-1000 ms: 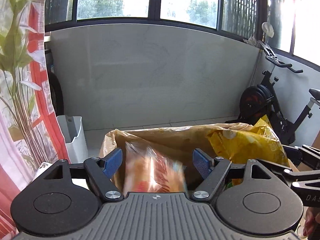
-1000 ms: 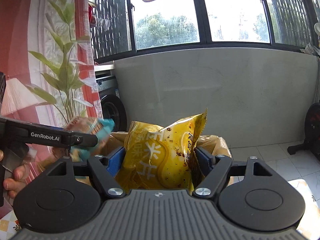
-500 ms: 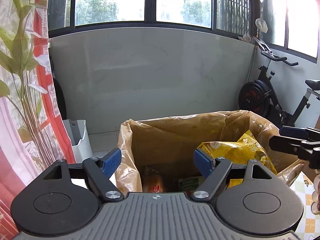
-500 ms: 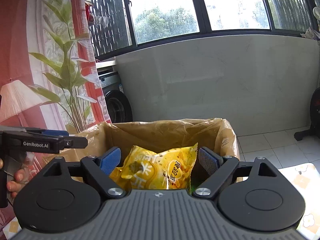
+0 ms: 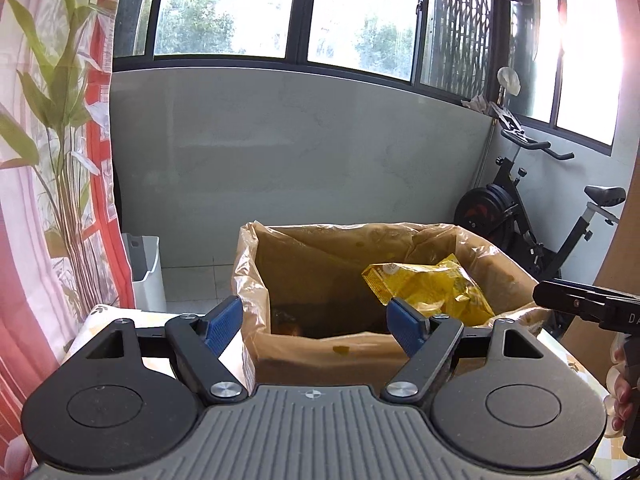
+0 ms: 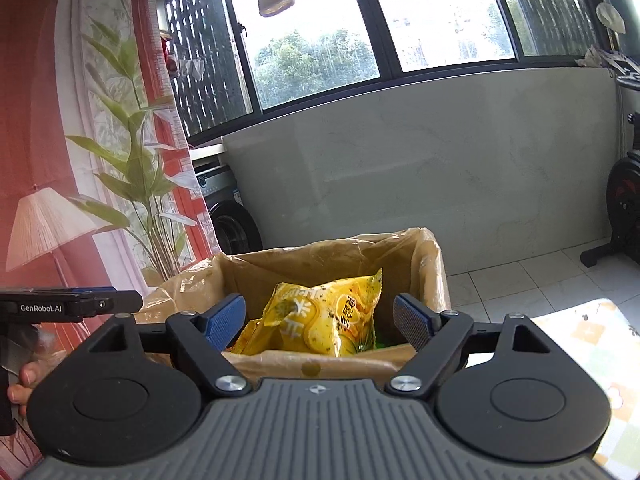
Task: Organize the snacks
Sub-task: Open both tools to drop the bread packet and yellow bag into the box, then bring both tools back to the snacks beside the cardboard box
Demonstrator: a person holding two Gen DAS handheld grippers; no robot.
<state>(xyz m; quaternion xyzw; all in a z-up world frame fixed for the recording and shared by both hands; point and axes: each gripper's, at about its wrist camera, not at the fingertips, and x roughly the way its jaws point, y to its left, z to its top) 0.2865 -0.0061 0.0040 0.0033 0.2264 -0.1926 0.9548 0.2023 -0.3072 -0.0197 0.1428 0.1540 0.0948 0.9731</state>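
Observation:
A cardboard box lined with a tan plastic bag (image 5: pixel 256 280) (image 6: pixel 432 276) stands on the table ahead of both grippers. A yellow snack bag (image 5: pixel 432 288) (image 6: pixel 328 312) lies inside it, leaning at the right side. Darker snack packs sit low in the box's shadow (image 5: pixel 288 322). My left gripper (image 5: pixel 316 320) is open and empty, just in front of the box's near rim. My right gripper (image 6: pixel 320 318) is open and empty, also at the near rim. Each gripper shows at the edge of the other's view, the right one (image 5: pixel 576 304) and the left one (image 6: pixel 80 304).
A patterned tablecloth (image 6: pixel 592 344) covers the table. A red and white curtain with a leaf print (image 5: pixel 48 200) hangs at the left. A white bin (image 5: pixel 146 268) stands on the floor. An exercise bike (image 5: pixel 532 216) is at the back right.
Both grippers let go of their snack bags, which dropped into the box. Both grippers then drew back and up from the box with jaws open.

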